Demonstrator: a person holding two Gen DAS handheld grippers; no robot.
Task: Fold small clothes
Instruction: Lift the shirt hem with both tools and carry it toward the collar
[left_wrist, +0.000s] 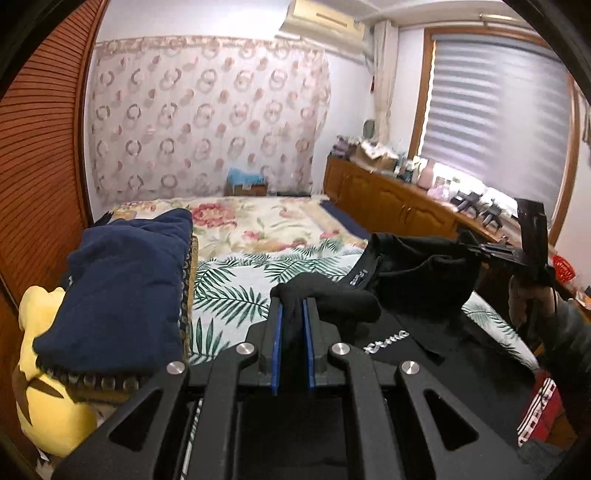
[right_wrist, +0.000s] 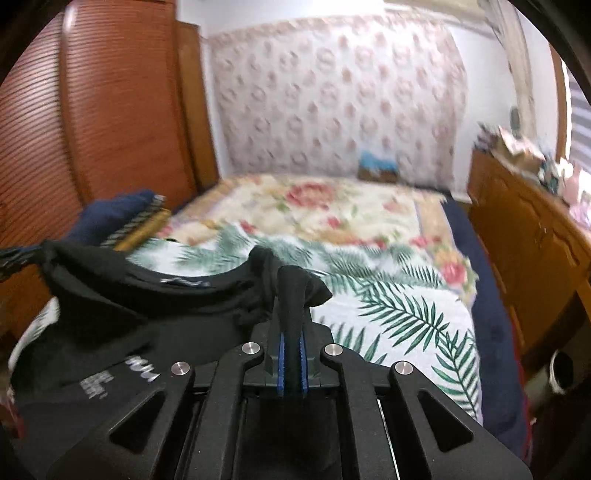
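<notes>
A: Where are we with the black garment (left_wrist: 413, 273)?

B: We have it by two points. Our left gripper (left_wrist: 292, 317) is clamped on a bunched fold of it, and our right gripper (right_wrist: 291, 325) is pinched shut on another edge. The cloth hangs between the two, lifted just above the leaf-print bedspread (left_wrist: 236, 273), its lower part trailing towards us.

A: So which step is this?

B: We'd call it the lift and spread before the first fold. Next we need to draw the grippers apart until the cloth is taut, then lay it flat on the bedspread without letting either corner slip.

A: Any writing?

B: White letters show on the cloth near us and a small tag on its band, both too distorted to read.
</notes>
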